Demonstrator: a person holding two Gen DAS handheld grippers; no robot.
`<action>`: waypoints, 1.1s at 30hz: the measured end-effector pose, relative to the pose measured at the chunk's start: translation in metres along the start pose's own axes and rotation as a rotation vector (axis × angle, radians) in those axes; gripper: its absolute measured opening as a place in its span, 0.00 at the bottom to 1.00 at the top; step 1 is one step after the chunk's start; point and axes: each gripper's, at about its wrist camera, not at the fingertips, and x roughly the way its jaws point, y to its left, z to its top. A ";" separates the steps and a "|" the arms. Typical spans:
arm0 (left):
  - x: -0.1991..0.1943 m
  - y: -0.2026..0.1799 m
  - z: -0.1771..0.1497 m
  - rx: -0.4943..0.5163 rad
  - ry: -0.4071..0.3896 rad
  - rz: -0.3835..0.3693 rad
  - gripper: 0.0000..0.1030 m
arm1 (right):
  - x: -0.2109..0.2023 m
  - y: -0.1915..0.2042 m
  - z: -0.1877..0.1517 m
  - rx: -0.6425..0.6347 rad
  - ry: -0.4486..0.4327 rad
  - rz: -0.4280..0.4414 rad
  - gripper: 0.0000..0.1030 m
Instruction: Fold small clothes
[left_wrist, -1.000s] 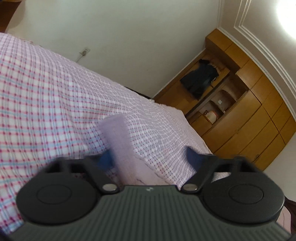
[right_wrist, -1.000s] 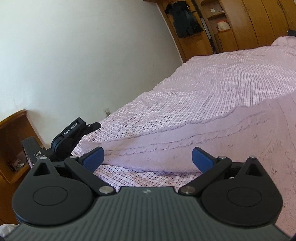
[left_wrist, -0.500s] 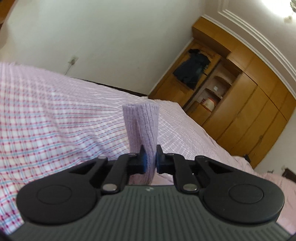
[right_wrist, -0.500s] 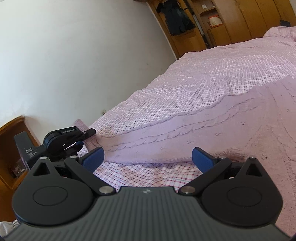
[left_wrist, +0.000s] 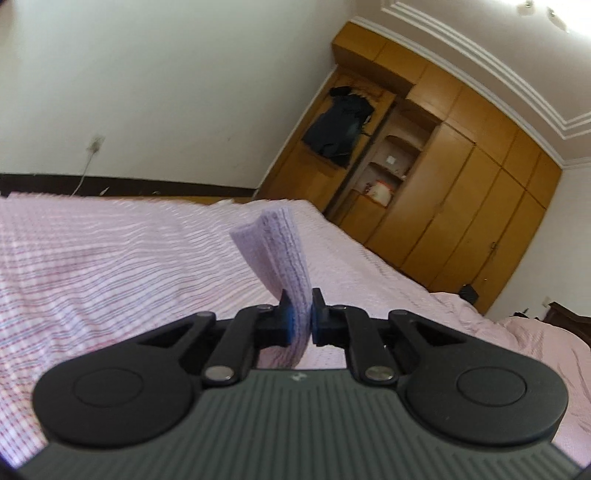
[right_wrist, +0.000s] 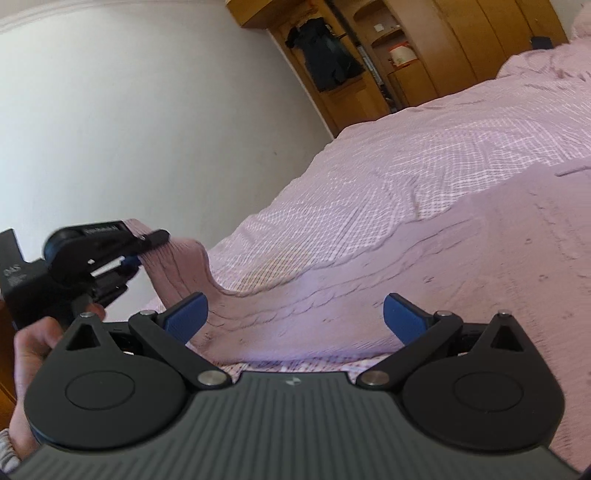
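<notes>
1. Left wrist view: a bed (left_wrist: 110, 266) covered in pink checked bedding fills the left and middle of the frame, blurred into streaks.
2. Behind it a white wall (left_wrist: 166, 81) takes the upper left, with a dark skirting band along its foot and a cord hanging from a socket (left_wrist: 96, 142) at left.
3. A wooden wardrobe (left_wrist: 461, 206) runs along the upper right under white ceiling moulding; a dark garment (left_wrist: 340, 127) hangs in its open bay, and a small pot sits on a shelf just right of it.
4. The left gripper (left_wrist: 298, 319) sits at lower centre, clenched on a lilac knitted sleeve end (left_wrist: 282, 251); the ribbed strip stands up from the pads, its long axis near upright, leaning toward the upper left, free end folded over.
5. Right wrist view: the same bed (right_wrist: 424, 155) climbs from centre to the upper right, the white wall fills the upper left, and the wardrobe with the dark garment lies along the top edge.
6. A pink cable-knit sweater (right_wrist: 461, 266) lies spread over the right and centre of the bedding, its long axis running from the right edge toward centre left, where the sleeve rises off the bed.
7. At middle left the left gripper pinches that raised end, a hand (right_wrist: 35, 343) below it on the handle.
8. The right gripper (right_wrist: 295, 317) in the lower foreground is released, its blue pads wide apart above the sweater's near edge, gripping nothing.
</notes>
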 end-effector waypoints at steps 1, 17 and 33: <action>-0.002 -0.007 -0.001 0.006 -0.002 -0.011 0.10 | -0.004 -0.004 0.002 0.011 -0.009 -0.005 1.00; 0.016 -0.119 -0.102 0.105 0.186 -0.135 0.10 | -0.116 -0.096 0.047 0.078 -0.098 -0.130 1.00; 0.042 -0.283 -0.165 0.379 0.245 -0.225 0.10 | -0.257 -0.265 0.086 0.158 -0.202 -0.252 1.00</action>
